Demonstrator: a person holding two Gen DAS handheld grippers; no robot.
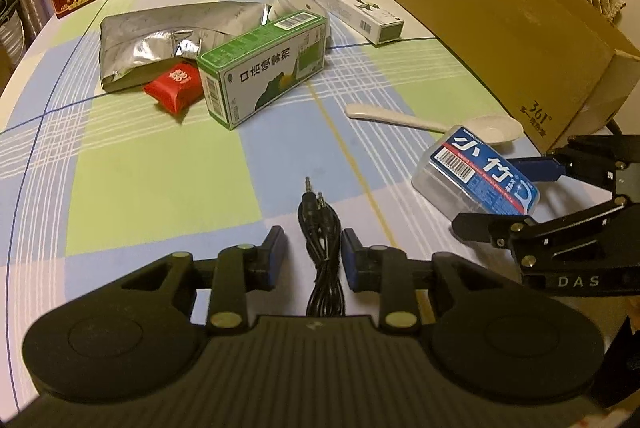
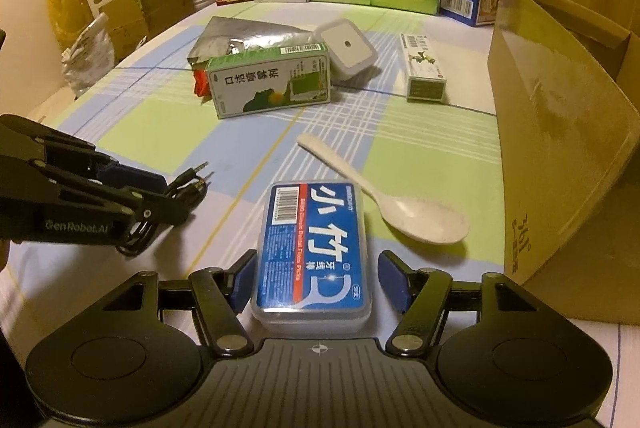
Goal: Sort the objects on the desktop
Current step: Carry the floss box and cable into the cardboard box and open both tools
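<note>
Right gripper (image 2: 316, 282) straddles the floss-pick box (image 2: 314, 248) unclenched beside the spoon (image 2: 400, 199): light, slick, rigid plastic, so squeeze its long sides.

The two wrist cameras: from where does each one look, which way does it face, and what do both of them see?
Left wrist: sits on the left gripper, looks forward and down along its fingers at the black audio cable lying between the open pads; the right gripper shows at the right edge.
Right wrist: sits on the right gripper, looks forward and down at the floss pick box between its open pads; the left gripper shows at the left.
Shared: the cable, floss pick box, white spoon, green box, cardboard box.
</note>
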